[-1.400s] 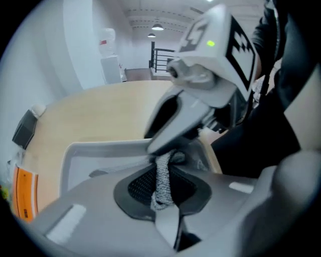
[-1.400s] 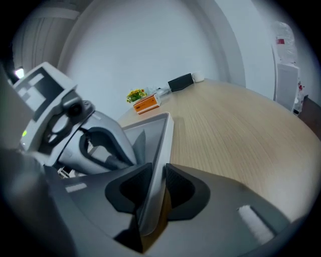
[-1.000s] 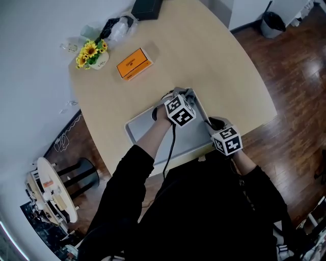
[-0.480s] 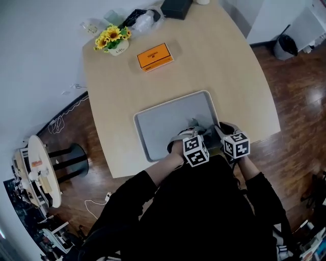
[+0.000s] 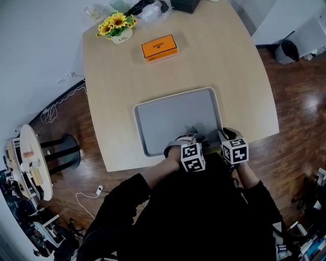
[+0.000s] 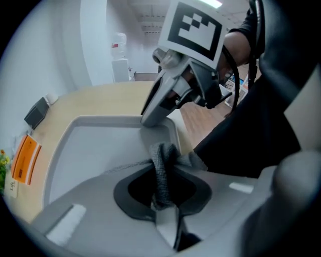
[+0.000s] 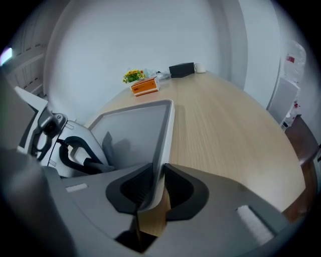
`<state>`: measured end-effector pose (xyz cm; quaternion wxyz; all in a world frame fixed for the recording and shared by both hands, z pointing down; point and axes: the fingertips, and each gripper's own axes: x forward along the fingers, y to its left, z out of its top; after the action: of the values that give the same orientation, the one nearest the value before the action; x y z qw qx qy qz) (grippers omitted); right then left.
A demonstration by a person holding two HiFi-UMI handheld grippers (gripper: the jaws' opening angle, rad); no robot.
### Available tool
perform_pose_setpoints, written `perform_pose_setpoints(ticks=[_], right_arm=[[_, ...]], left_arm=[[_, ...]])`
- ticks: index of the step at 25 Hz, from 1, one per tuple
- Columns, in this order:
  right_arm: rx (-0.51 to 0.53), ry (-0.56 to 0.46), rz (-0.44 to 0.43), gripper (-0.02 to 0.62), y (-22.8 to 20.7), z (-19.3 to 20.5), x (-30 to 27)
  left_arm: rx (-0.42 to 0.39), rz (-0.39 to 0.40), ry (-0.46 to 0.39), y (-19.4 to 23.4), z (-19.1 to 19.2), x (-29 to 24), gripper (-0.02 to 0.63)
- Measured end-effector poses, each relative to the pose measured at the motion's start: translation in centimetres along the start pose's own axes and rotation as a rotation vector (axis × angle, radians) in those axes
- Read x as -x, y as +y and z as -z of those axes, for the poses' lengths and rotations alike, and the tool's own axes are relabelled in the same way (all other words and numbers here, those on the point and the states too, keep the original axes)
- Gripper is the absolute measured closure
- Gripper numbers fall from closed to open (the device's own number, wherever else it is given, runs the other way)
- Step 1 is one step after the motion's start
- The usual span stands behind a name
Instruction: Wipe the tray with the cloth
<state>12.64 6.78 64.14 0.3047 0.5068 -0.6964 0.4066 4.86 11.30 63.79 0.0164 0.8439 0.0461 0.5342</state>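
Note:
A grey tray [image 5: 170, 114] lies on the light wooden table [image 5: 112, 76], close to its near edge. My left gripper [image 5: 192, 138] is shut on a dark grey cloth [image 6: 161, 168], which hangs down onto the tray's near right part [image 6: 95, 145]. The cloth [image 5: 196, 130] shows as a small grey fold ahead of the marker cube. My right gripper [image 7: 156, 186] is shut on the tray's right rim [image 7: 168, 118], near its front corner. In the head view the right gripper [image 5: 224, 134] sits just right of the left one.
An orange box [image 5: 160, 47], a pot of sunflowers [image 5: 117, 25] and a black box [image 5: 186, 4] stand at the table's far end. The table's near edge runs just below the tray. A round stool [image 5: 66, 150] and a bin [image 5: 290, 50] stand on the wooden floor.
The left gripper has dragged the cloth from the tray's far right part back to its near edge. The right gripper has kept its hold on the rim.

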Motion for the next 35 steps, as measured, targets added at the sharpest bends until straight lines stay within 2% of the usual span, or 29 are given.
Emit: perform_pose_setpoints(ticks=[3, 6, 9, 13, 15, 17, 20, 22, 26, 29, 32, 35], right_arm=[[-0.040, -0.006, -0.006, 0.523, 0.2, 1.1, 0.4], [-0.017, -0.008, 0.006, 0.526, 0.1, 1.2, 0.2], [-0.007, 0.002, -0.005, 0.525, 0.1, 1.3, 0.2], [-0.027, 0.001, -0.028, 0.523, 0.1, 1.3, 0.2], [-0.025, -0.002, -0.026, 0.522, 0.1, 1.3, 0.1], [-0.026, -0.009, -0.023, 0.523, 0.1, 1.2, 0.0], [-0.034, -0.009, -0.027, 0.523, -0.1, 1.2, 0.1], [-0.037, -0.002, -0.035, 0.522, -0.2, 1.3, 0.2], [-0.038, 0.014, -0.049, 0.520, -0.4, 1.4, 0.4], [-0.034, 0.025, -0.052, 0.518, -0.4, 1.3, 0.3], [-0.028, 0.028, -0.052, 0.518, -0.4, 1.2, 0.2], [-0.027, 0.030, -0.053, 0.518, -0.4, 1.2, 0.0]], left_arm=[[-0.043, 0.003, 0.001, 0.7, 0.3, -0.7, 0.584], [-0.036, -0.032, -0.004, 4.1, -0.1, -0.7, 0.584], [-0.047, -0.098, 0.002, 9.2, -0.7, -0.6, 0.584], [-0.143, -0.243, 0.060, 16.8, -1.1, 0.0, 0.584], [-0.143, -0.309, 0.087, 20.0, -0.6, 0.5, 0.584], [-0.108, -0.329, 0.081, 21.3, -0.3, 1.0, 0.588], [-0.044, -0.315, 0.054, 19.7, -0.2, 1.1, 0.588], [-0.030, -0.266, 0.028, 16.6, -0.1, 0.9, 0.589], [-0.058, -0.112, -0.034, 7.9, 0.3, 0.3, 0.589], [-0.092, -0.037, -0.061, 2.8, 1.4, 0.4, 0.589], [-0.084, -0.014, -0.089, 0.0, 2.5, 0.6, 0.588], [-0.055, -0.014, -0.123, -0.3, 3.2, 0.7, 0.590]])
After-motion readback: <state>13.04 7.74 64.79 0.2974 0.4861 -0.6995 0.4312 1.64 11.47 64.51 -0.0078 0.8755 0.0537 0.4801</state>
